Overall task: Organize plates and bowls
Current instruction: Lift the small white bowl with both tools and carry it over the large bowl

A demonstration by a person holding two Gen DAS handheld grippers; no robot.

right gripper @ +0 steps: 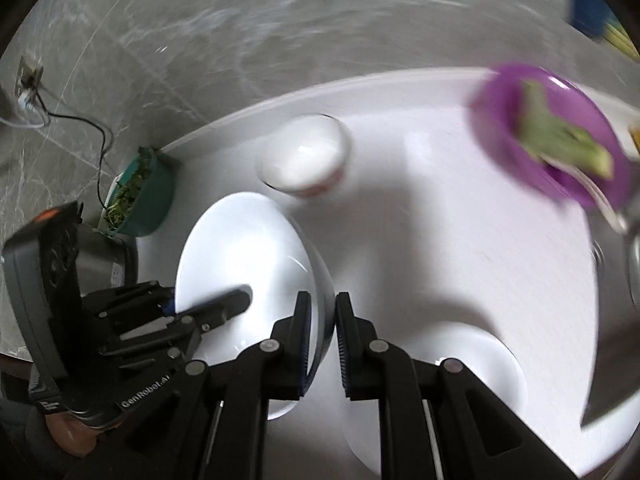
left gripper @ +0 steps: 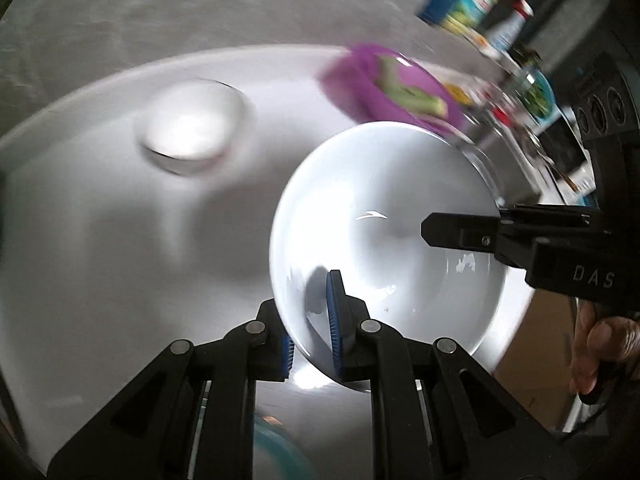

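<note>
step: wide glossy white ceramic bowl (left gripper: 384, 216) carried — left gripper (left gripper: 312, 340) and right gripper (right gripper: 322, 344) both pinching its rim | next: settle it level near the small white bowl (right gripper: 304, 156)

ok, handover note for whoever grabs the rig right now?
Left gripper: shut on the near rim of the white bowl.
Right gripper: shut on the same bowl's opposite rim.
Bowl looks held above the white table.
Small white bowl and purple bowl sit further back.
Done: bowl gripped. Left: set it down; nothing looks stacked yet.
</note>
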